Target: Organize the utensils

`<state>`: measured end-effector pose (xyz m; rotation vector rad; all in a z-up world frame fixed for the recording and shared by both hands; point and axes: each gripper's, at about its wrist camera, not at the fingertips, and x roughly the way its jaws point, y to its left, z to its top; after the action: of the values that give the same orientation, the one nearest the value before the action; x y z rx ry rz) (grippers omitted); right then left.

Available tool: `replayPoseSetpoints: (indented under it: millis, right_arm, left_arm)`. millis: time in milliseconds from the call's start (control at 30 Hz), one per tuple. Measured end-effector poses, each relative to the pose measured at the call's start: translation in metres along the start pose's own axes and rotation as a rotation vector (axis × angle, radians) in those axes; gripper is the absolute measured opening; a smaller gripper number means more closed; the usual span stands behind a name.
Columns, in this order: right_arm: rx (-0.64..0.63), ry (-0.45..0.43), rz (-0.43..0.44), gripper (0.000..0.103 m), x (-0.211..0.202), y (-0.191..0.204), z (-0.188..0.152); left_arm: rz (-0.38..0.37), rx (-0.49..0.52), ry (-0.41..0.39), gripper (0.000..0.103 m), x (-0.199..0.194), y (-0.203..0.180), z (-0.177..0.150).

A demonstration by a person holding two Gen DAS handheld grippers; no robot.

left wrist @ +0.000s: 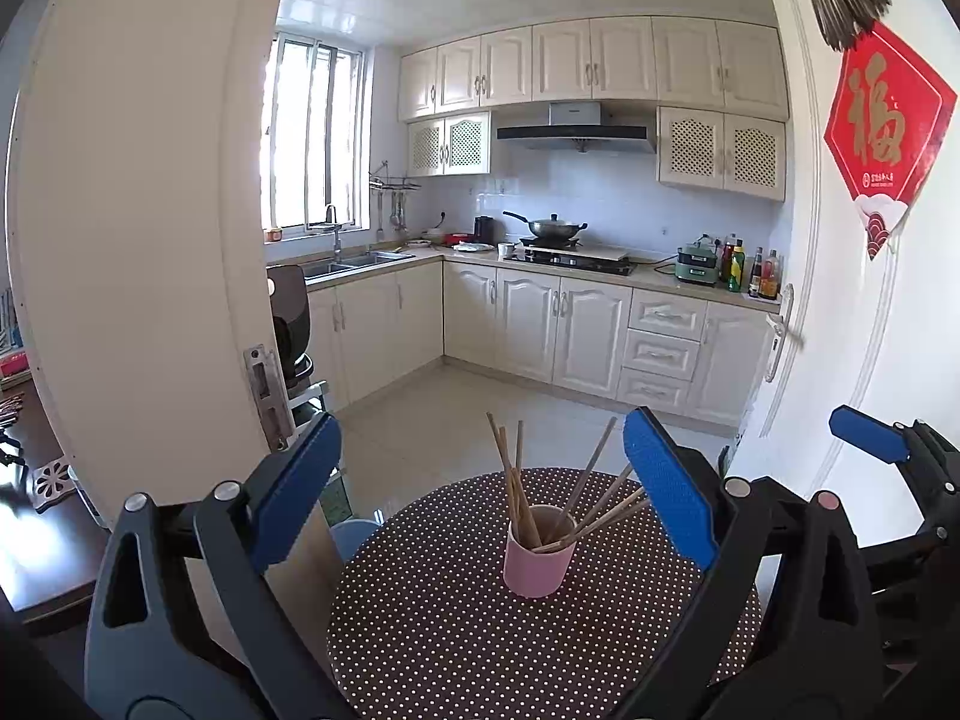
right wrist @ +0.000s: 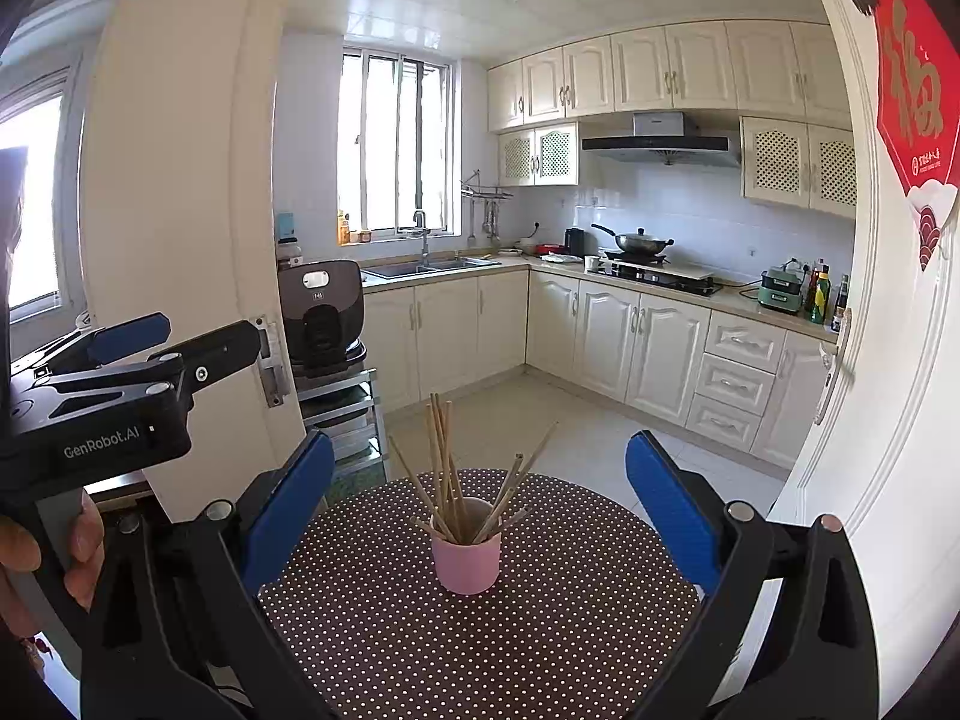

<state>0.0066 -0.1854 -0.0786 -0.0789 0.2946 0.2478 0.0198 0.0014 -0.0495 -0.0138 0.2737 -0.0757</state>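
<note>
A: Left wrist view: where do the chopsticks (left wrist: pixel 543 489) stand?

B: Upright, splayed in the pink cup (left wrist: pixel 536 561) on the dotted desk (left wrist: pixel 432 618), dead ahead between both grippers; left gripper (left wrist: pixel 489 492) and right gripper (right wrist: pixel 480 504) released, empty, equally near

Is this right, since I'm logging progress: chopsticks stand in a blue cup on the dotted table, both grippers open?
Not quite: the cup is pink, as both wrist views show. The chopsticks do stand in it on the dotted table, both grippers open.
</note>
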Motion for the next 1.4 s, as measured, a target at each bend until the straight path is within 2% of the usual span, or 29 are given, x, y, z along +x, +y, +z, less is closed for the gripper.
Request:
replayPoseSetpoints:
  millis: [1400]
  right_arm:
    - [-0.001,0.007,0.001,0.094,-0.0004,-0.0029,-0.0005]
  left_arm:
    - [0.000,0.001,0.000,0.093,0.0016,0.0019,0.0004]
